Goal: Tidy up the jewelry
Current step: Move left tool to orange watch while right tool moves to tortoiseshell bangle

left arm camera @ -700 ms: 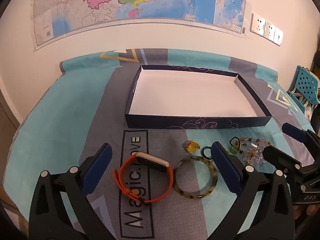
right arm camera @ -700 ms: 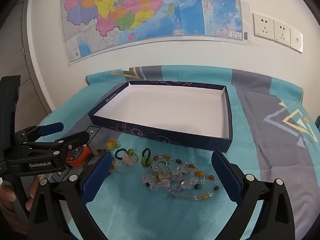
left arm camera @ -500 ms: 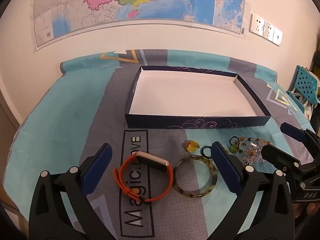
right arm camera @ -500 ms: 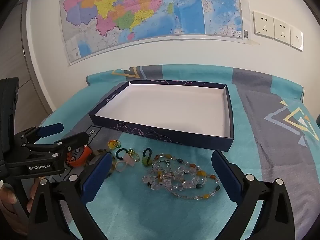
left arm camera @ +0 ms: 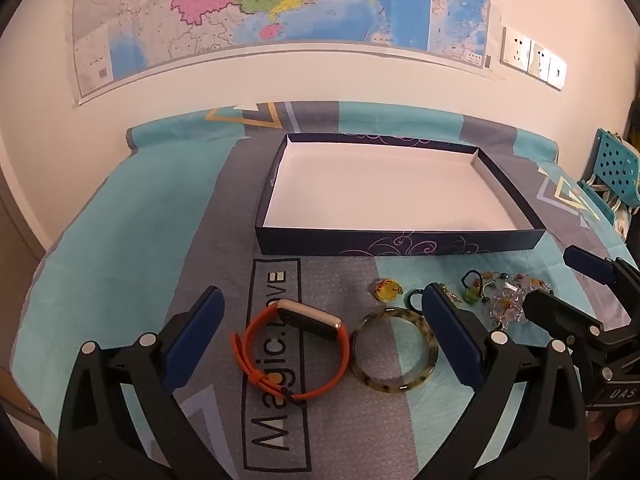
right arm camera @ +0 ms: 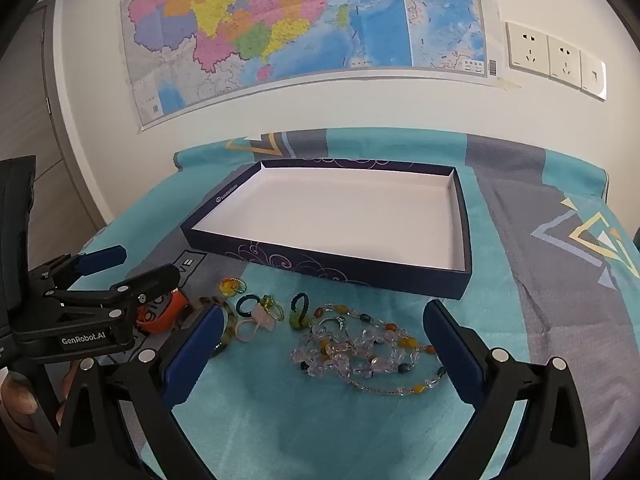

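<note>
Two pairs of tongs, both mine, hang over a table spread with a teal and grey cloth (left arm camera: pixel 120 248), each spread wide with nothing between its blue pads. My left tongs (left arm camera: pixel 320 332) frame an orange watch (left arm camera: pixel 292 346) lying on the cloth's printed lettering, with a speckled bangle (left arm camera: pixel 394 346) just beside it, on its right. Past the bangle lie a small yellow ring (left arm camera: pixel 386 290) and a dark ring (left arm camera: pixel 414 298), both near the front wall of a shallow dark-blue box (left arm camera: pixel 400 242) with a white inside that holds nothing. My right tongs (right arm camera: pixel 320 344) sit over a tangled heap of clear and amber bead necklaces (right arm camera: pixel 360 354) on the teal part of the cloth. Left of the heap, a green beaded ring (right arm camera: pixel 299 314) stands near a pink ring (right arm camera: pixel 256 322) and a teal ring (right arm camera: pixel 246 304); whether these last two touch, I cannot tell. All of the jewelry lies outside the box, on the near side of it. From the right-hand camera, my left tongs show at the edge, partly hiding the watch. On the wall behind hang a coloured map (right arm camera: pixel 304 28) and a row of white sockets (right arm camera: pixel 556 58).
</note>
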Available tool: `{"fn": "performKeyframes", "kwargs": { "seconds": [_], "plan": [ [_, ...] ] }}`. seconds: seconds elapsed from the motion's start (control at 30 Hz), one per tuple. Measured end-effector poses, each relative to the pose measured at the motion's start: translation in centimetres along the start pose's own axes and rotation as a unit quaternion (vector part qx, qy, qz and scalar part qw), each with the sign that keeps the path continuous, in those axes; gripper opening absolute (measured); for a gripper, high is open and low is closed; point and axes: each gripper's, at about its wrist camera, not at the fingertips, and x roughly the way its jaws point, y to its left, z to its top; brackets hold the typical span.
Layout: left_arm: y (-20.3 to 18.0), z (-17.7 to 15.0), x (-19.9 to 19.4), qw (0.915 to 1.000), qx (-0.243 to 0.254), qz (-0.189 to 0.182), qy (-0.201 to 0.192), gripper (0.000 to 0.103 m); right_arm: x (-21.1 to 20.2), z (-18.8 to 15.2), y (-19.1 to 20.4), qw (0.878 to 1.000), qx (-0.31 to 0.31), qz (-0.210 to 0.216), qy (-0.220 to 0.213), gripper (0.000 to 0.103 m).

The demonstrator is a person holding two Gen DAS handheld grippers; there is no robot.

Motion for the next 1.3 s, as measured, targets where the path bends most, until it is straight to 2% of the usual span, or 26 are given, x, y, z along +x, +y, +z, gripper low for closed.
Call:
{"fn": "performKeyframes", "kwargs": {
  "seconds": [0.87,1.3],
  "plan": [
    [0.0,-0.7,0.0,1.0000,-0.002,-0.001,0.002,0.097,0.1,-0.4,0.2,1.000,0.000,0.001,0.004,0.097],
    [1.0,-1.4,0.0,1.0000,0.004,-0.004,0.003,0.097,0.1,-0.6,1.1,0.999,-0.010,0.040,0.010,0.096]
  ]
}}
